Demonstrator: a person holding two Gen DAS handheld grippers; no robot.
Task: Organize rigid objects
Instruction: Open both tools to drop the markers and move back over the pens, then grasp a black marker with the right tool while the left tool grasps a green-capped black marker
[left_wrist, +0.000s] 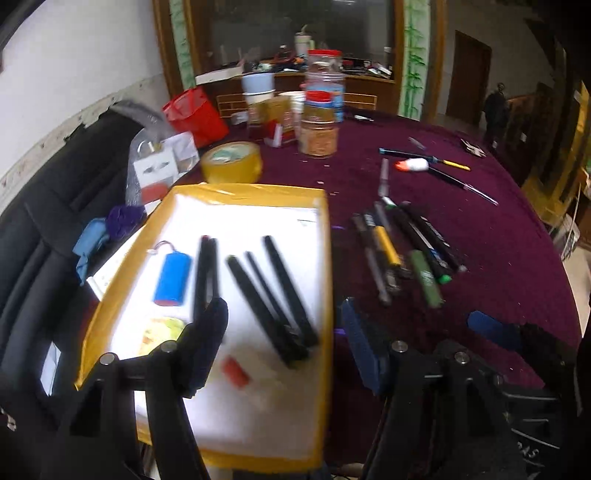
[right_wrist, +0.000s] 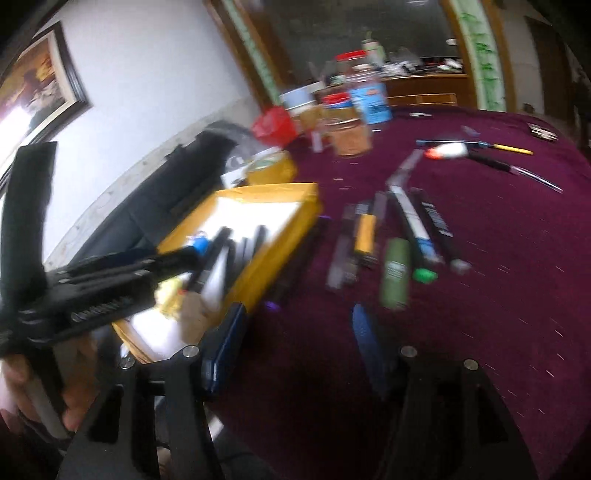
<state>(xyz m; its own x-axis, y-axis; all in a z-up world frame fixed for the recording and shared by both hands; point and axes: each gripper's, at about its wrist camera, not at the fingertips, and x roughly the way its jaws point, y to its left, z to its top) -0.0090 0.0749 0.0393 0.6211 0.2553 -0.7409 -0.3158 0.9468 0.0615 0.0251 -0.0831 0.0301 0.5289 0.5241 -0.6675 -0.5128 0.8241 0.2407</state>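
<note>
A yellow-rimmed white tray lies on the purple table and holds several black pens, a blue battery cell and a small red piece. It also shows in the right wrist view. A row of pens and markers lies on the cloth right of the tray, also seen in the right wrist view. My left gripper is open and empty over the tray's near right part. My right gripper is open and empty above the cloth, short of the pen row.
Jars, a yellow tape roll and a red bag stand behind the tray. More pens and a white-and-orange object lie farther right. A black chair is at the left. The left gripper's body crosses the right wrist view.
</note>
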